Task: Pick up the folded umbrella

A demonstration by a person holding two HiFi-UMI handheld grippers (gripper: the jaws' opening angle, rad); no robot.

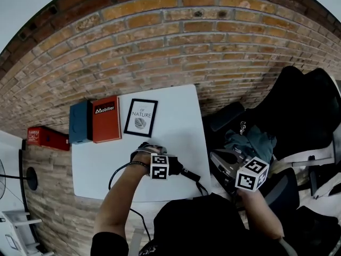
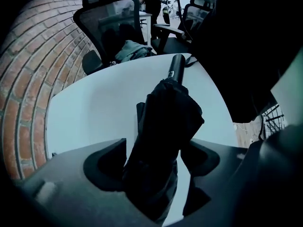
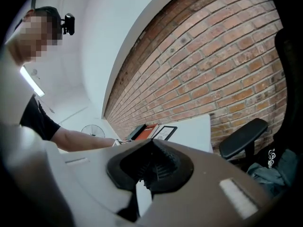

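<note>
The folded black umbrella (image 1: 186, 174) lies on the white table (image 1: 176, 121) near its front edge. In the left gripper view the umbrella (image 2: 165, 108) runs away from the camera, and its handle (image 2: 177, 67) points toward the chairs. My left gripper (image 1: 149, 153) points straight down over it. Its jaws (image 2: 154, 145) stand wide on either side of the bundled fabric, with a gap showing on the right side. My right gripper (image 1: 216, 156) hovers off the table's right edge, above a chair. Its jaws (image 3: 152, 143) look closed with nothing between them.
A teal box (image 1: 80, 122), a red book (image 1: 106, 119) and a framed print (image 1: 141, 117) line the table's far left. Black office chairs (image 1: 298, 116) crowd the right side, one carrying a grey-green garment (image 1: 250, 143). A brick wall (image 1: 176, 41) stands behind, and a cable (image 1: 114, 177) hangs at the front edge.
</note>
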